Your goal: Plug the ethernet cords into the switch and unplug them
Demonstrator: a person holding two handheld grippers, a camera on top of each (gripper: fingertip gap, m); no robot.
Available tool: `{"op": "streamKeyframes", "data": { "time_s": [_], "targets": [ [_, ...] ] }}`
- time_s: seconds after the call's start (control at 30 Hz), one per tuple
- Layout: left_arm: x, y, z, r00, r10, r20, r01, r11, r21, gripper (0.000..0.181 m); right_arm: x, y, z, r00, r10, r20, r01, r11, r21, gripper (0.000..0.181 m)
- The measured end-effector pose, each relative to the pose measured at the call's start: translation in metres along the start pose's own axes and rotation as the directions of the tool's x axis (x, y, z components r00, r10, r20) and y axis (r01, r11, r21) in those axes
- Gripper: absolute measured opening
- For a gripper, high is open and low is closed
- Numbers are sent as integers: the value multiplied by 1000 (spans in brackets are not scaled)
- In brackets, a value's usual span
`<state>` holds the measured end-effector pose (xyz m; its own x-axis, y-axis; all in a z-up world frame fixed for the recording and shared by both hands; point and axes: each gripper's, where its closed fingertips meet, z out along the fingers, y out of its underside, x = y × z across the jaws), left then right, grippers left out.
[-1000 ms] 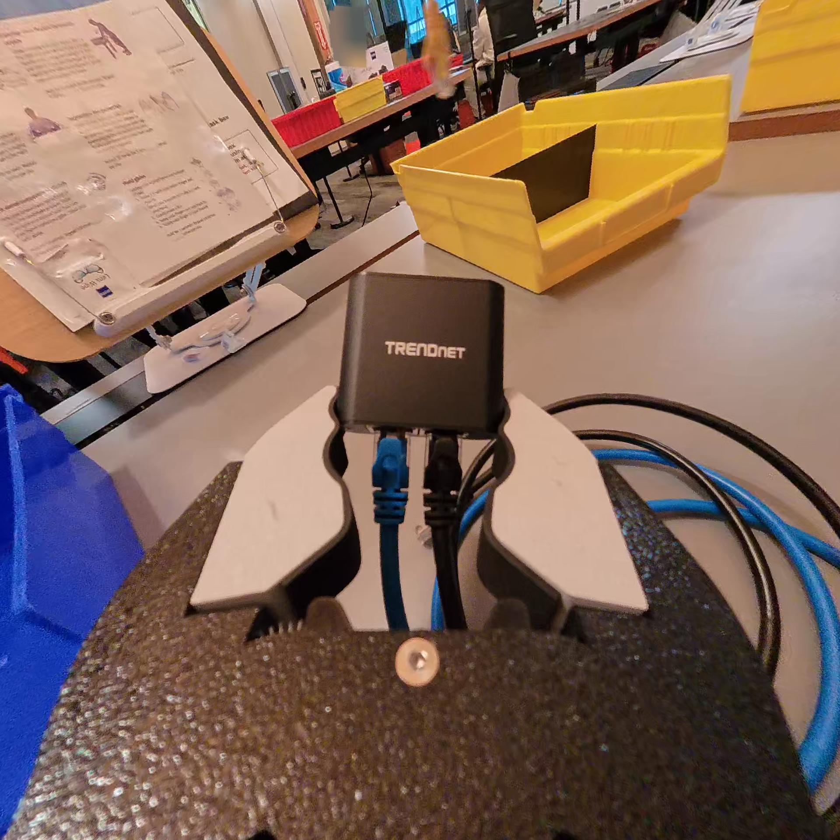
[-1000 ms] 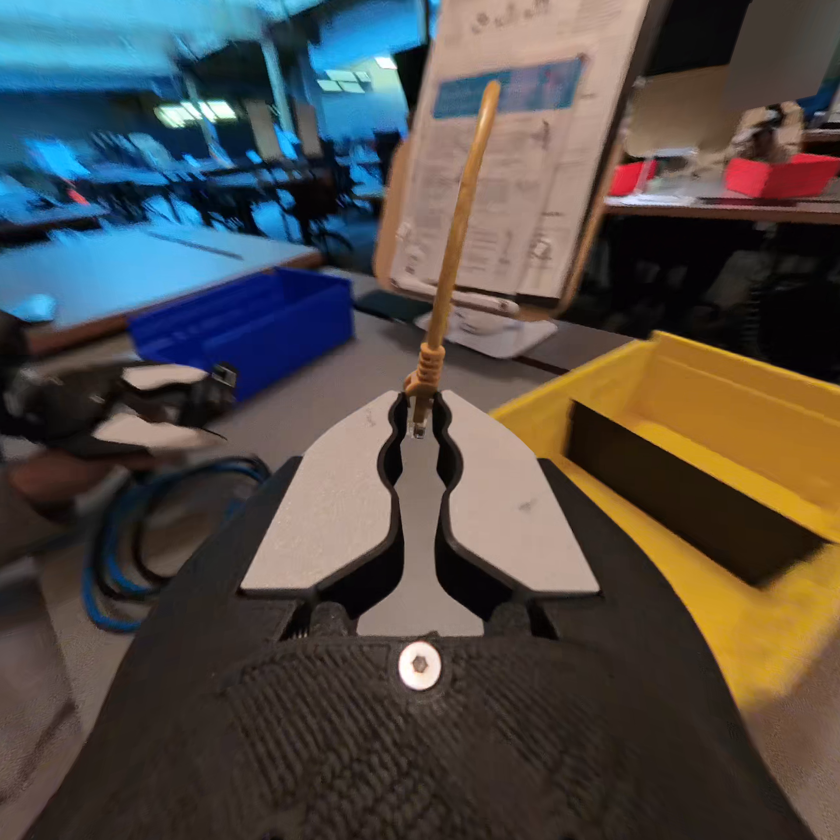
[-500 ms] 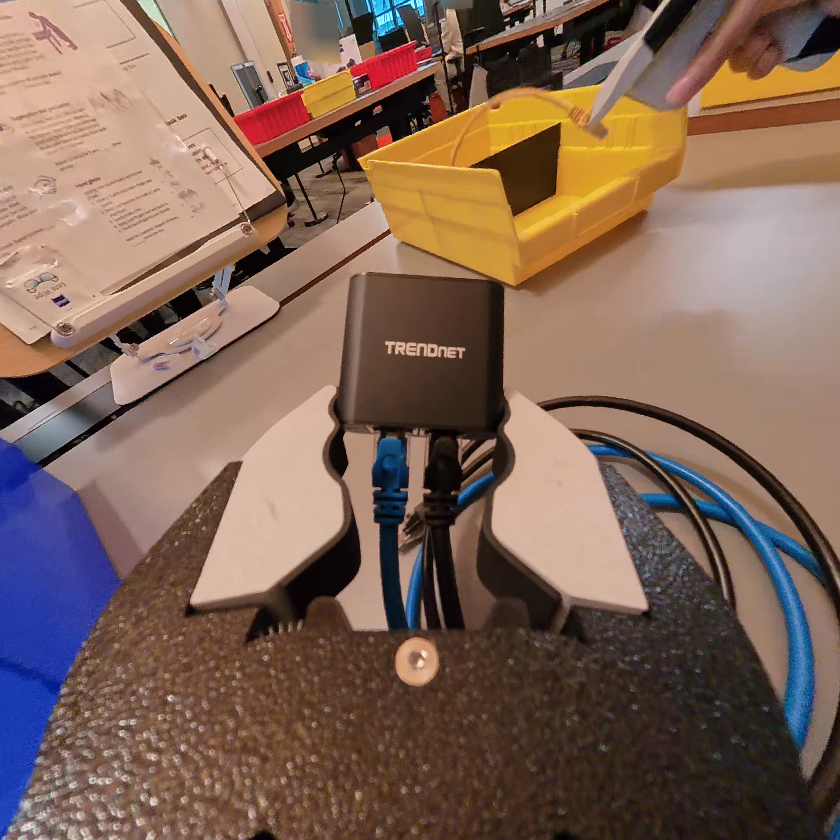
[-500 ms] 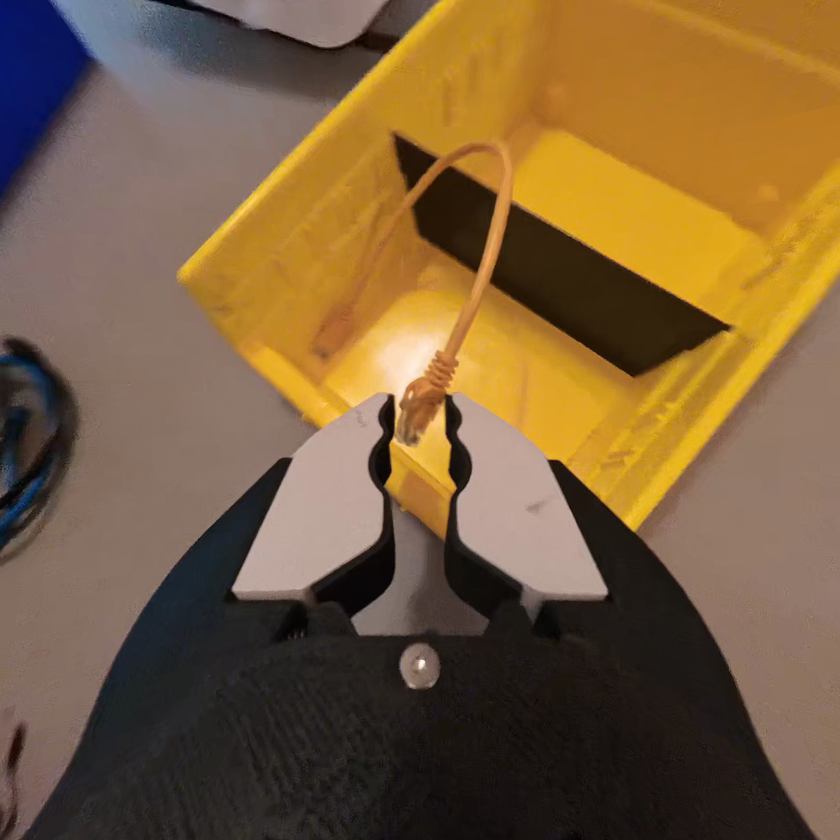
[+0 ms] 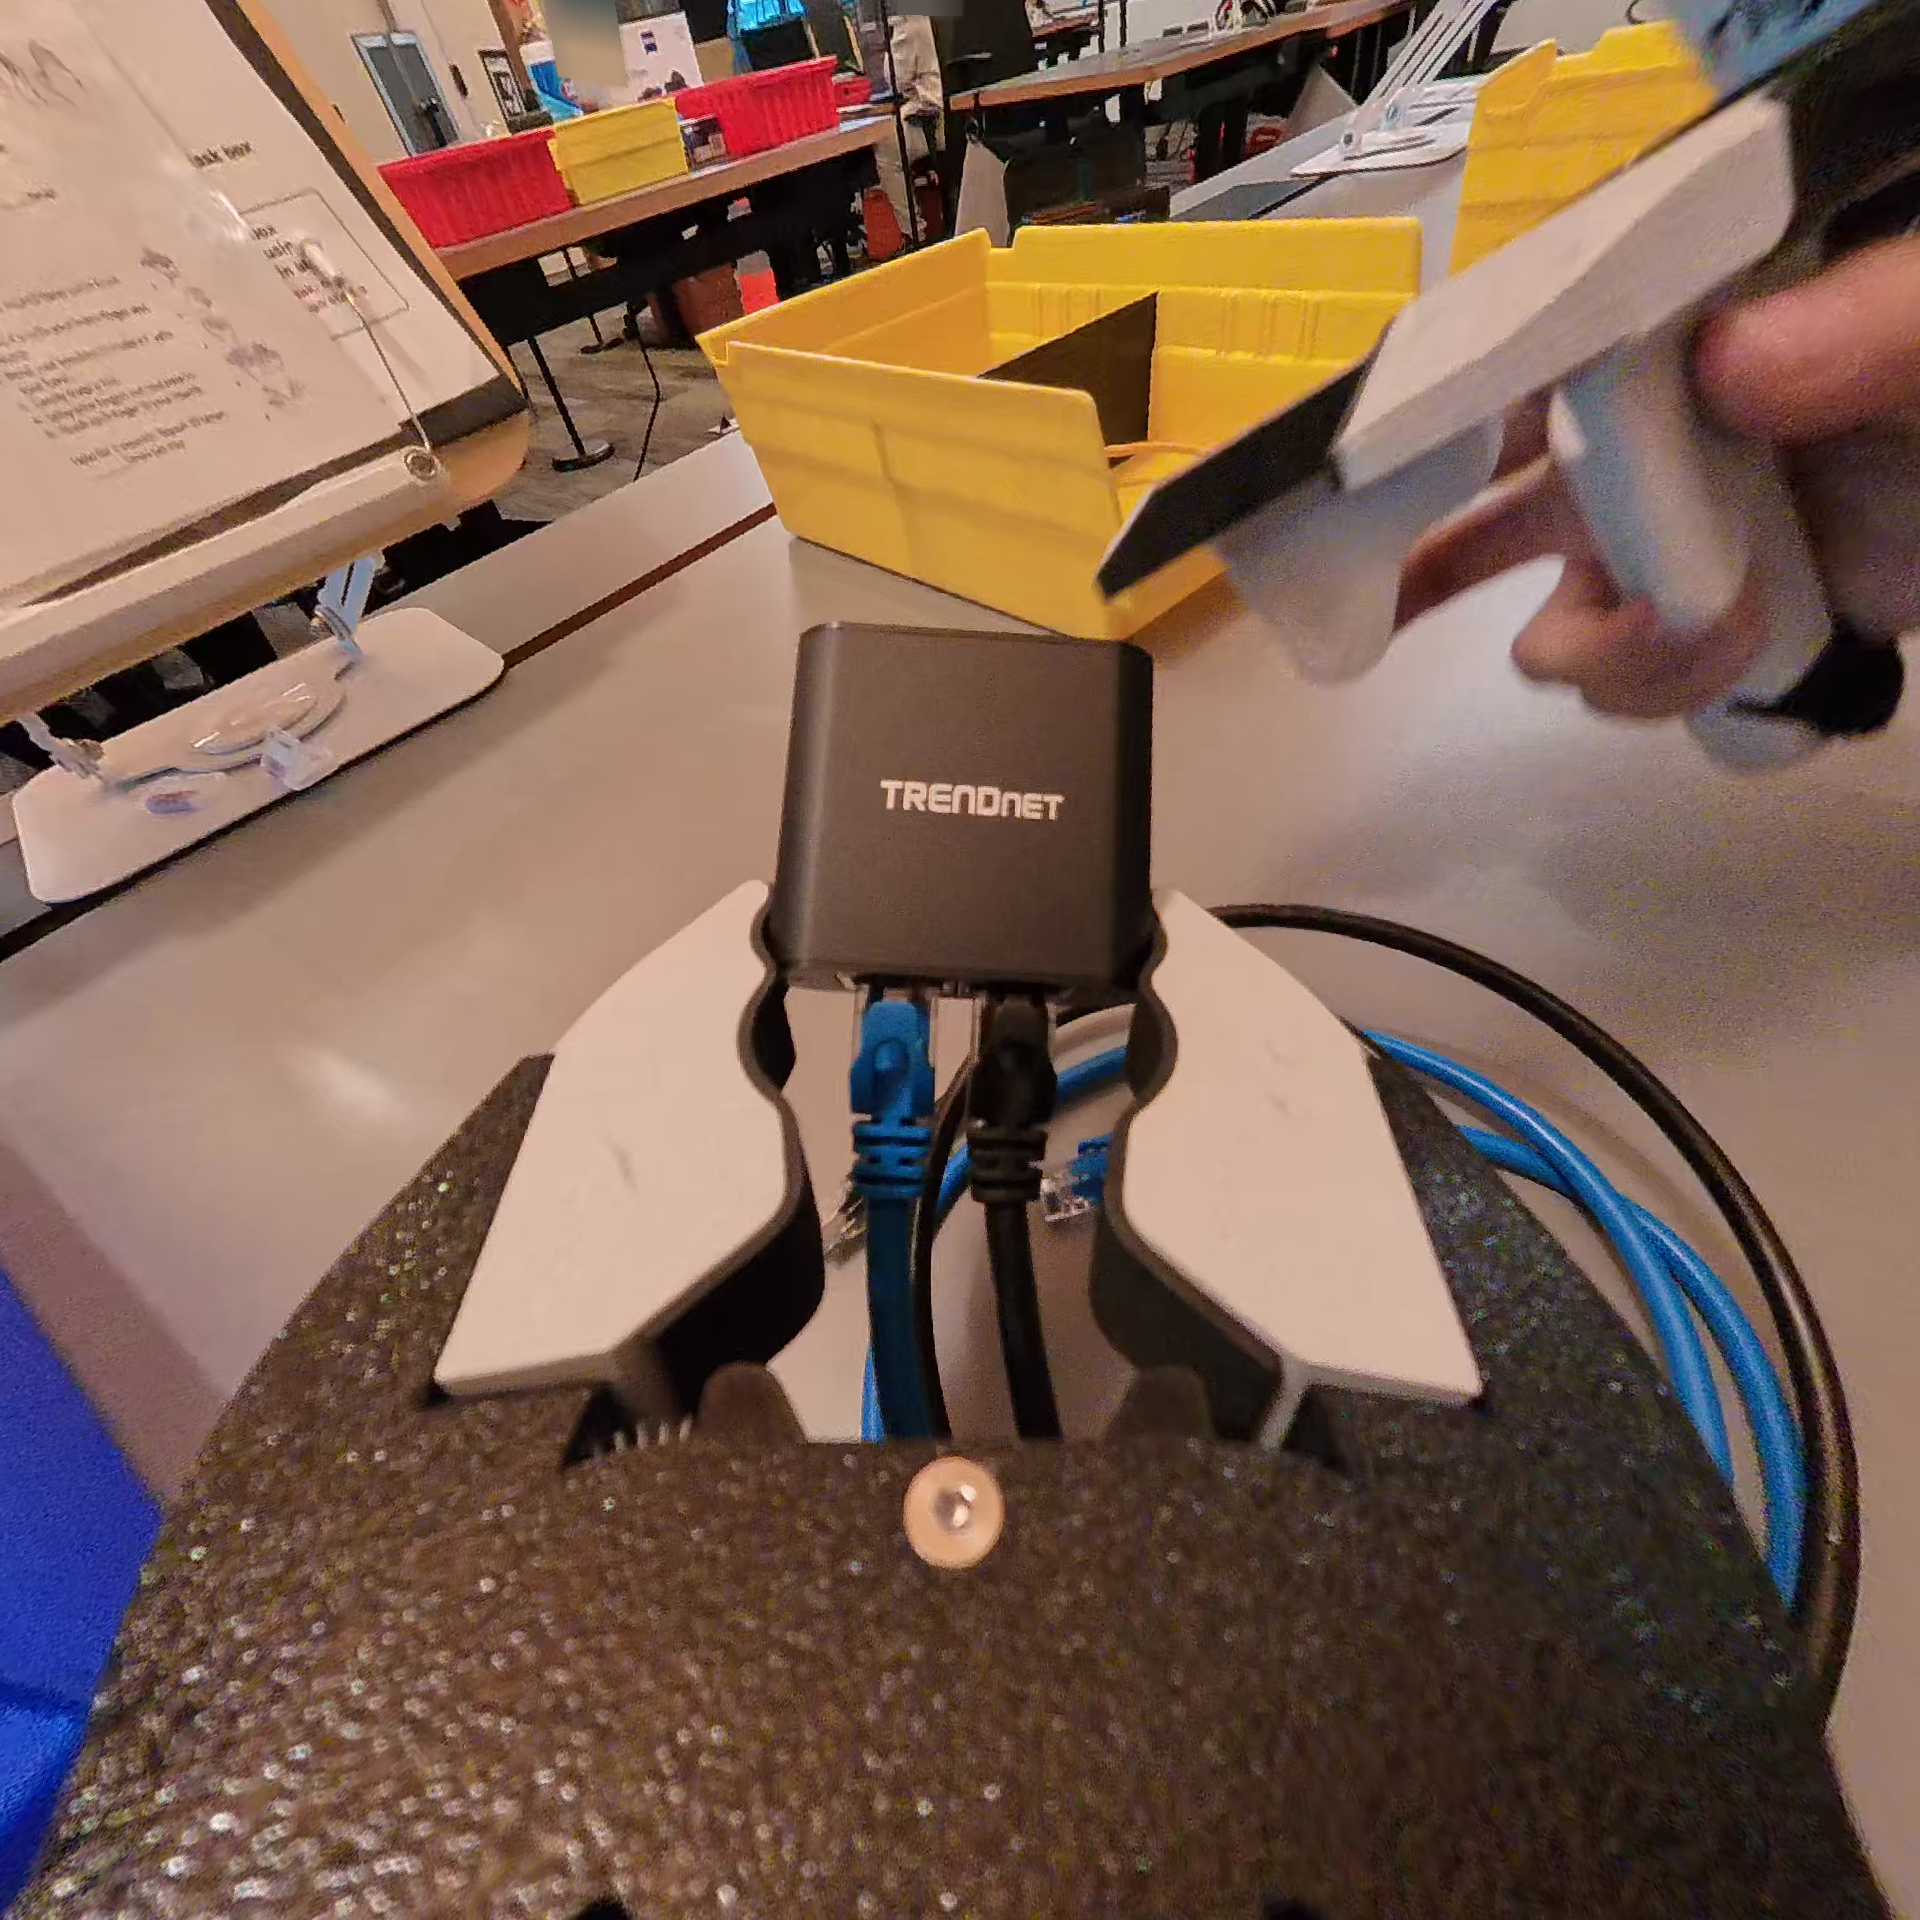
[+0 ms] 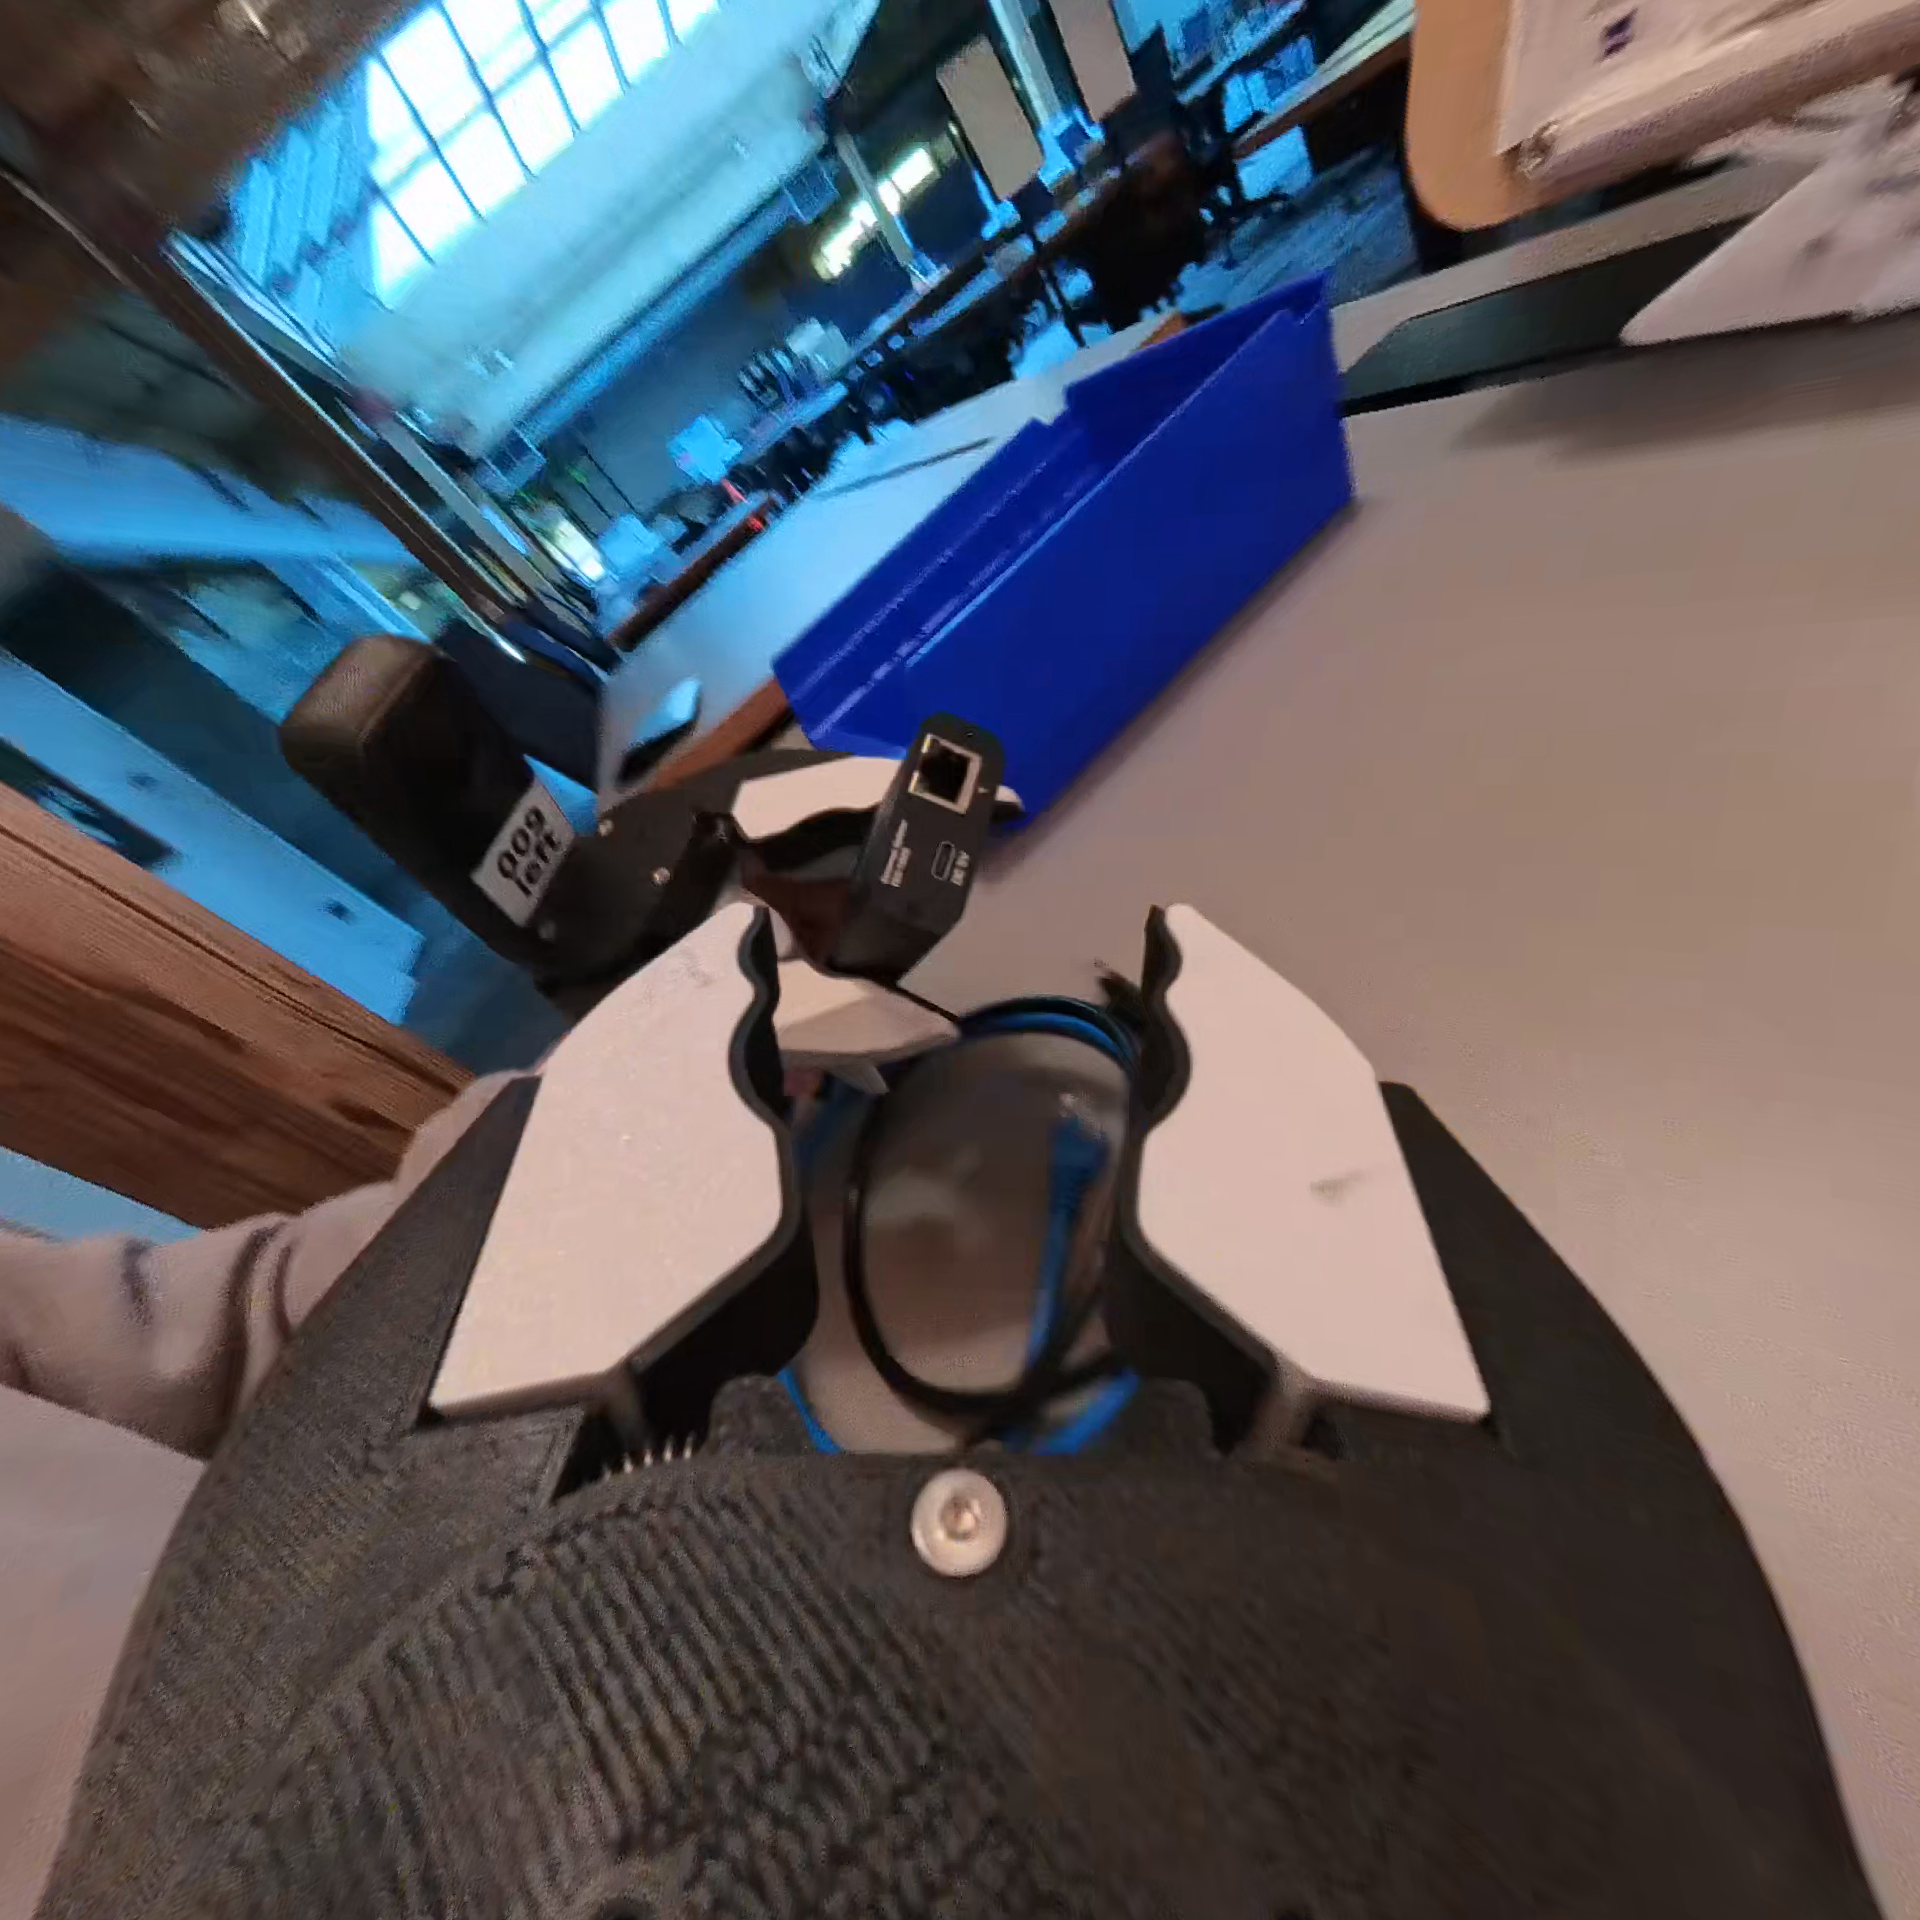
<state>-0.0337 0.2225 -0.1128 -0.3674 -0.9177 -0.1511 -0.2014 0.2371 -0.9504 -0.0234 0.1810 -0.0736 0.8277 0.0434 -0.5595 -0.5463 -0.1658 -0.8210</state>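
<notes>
My left gripper [image 5: 958, 920] is shut on the black switch [image 5: 966, 810], holding it above the grey table [image 5: 468, 935]. A blue cord [image 5: 888, 1091] and a black cord [image 5: 1008, 1091] are plugged into the switch's near face, and their loops lie to the right. A loose blue plug [image 5: 1075, 1184] lies under the jaws. My right gripper [image 6: 956, 935] is open and empty, above the coiled cables [image 6: 987, 1195], facing the switch [image 6: 920, 842]. It also shows blurred at the upper right of the left wrist view [image 5: 1143, 551]. An orange cord [image 5: 1153, 452] lies in the yellow bin [image 5: 935, 457].
A blue bin [image 6: 1091, 582] stands beyond the switch and also shows at the lower left of the left wrist view [image 5: 52, 1538]. A document stand [image 5: 229, 312] on a white base is at the back left. A hand [image 5: 1714, 499] holds the right gripper. The tips of one gripper are about 7 centimeters away from the tips of the other.
My right gripper let the orange cord go into the yellow bin, opened, and swung back over the cables towards the switch. My left gripper has kept hold of the switch.
</notes>
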Motion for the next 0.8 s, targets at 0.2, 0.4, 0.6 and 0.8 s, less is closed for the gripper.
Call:
{"op": "streamKeyframes", "data": {
  "time_s": [0.2,0.4,0.6,0.8],
  "targets": [
    [-6,-11,-6,992,91,86,-95,994,44,62,-19,19,39,988,106,110,-106,994,-11,56],
    [-8,-24,-10,976,141,166,-164,978,131,62,-35,15,44,987,-52,150,52,999,0,23],
    [4,-32,-23,944,324,62,-329,935,133,64,-46,-1,25,877,-460,140,479,862,-164,23],
    [26,-61,-68,925,336,-177,-292,928,232,59,-58,16,1,450,-772,449,873,274,-404,23]
  ]
}}
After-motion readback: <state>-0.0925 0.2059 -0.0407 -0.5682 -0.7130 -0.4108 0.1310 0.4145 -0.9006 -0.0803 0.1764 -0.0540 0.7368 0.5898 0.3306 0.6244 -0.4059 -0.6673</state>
